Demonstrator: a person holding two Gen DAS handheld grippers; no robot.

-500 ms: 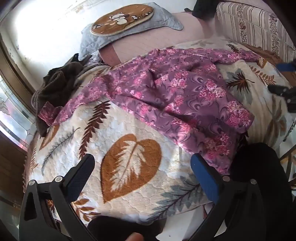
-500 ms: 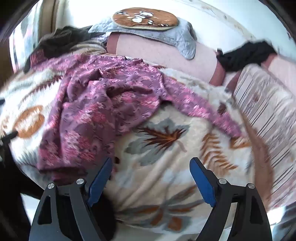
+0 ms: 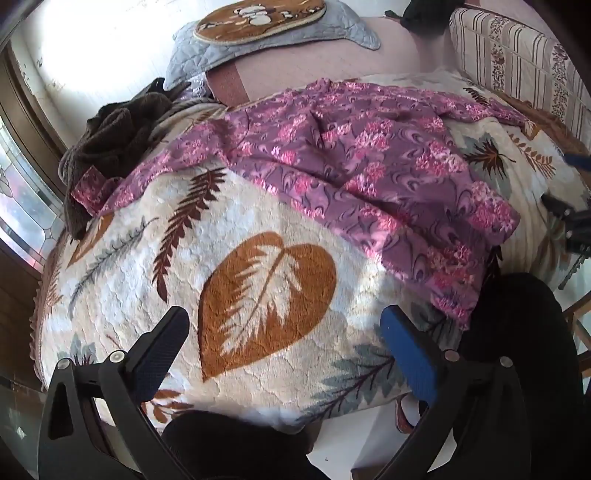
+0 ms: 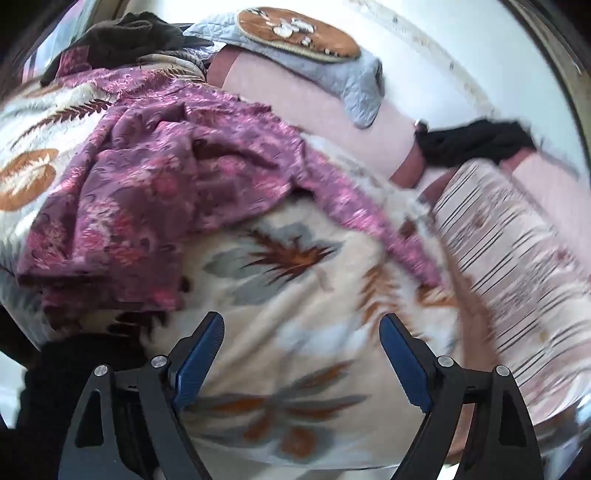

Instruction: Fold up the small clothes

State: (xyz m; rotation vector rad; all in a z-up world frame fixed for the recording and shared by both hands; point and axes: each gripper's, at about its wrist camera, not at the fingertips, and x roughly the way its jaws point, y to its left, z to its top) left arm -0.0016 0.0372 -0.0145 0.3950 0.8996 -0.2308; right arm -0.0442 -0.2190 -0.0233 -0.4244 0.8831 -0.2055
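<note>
A purple garment with pink flowers [image 3: 369,162] lies crumpled and spread on a cream blanket with a leaf pattern [image 3: 266,295]. My left gripper [image 3: 284,317] hangs open above the bare blanket, short of the garment's near hem, with nothing between its fingers. In the right wrist view the garment [image 4: 147,184] fills the left side, and one sleeve [image 4: 369,218] trails off to the right. My right gripper [image 4: 301,321] is open over the blanket [image 4: 295,369], to the right of the garment's lower corner. It also shows as black parts at the right edge [image 3: 569,221] of the left view.
A dark brown heap of clothes [image 3: 110,147] lies at the blanket's far left by a window. Behind are a grey quilted cushion with a round brown mat [image 3: 258,18], a black garment [image 4: 472,144] and a striped cushion [image 4: 517,258]. A person's dark trouser leg [image 3: 517,350] stands near.
Both views have shifted slightly, so the blanket and garment sit a little higher in frame. The right wrist view is blurred with motion. The garment lies as before, and both grippers stay open.
</note>
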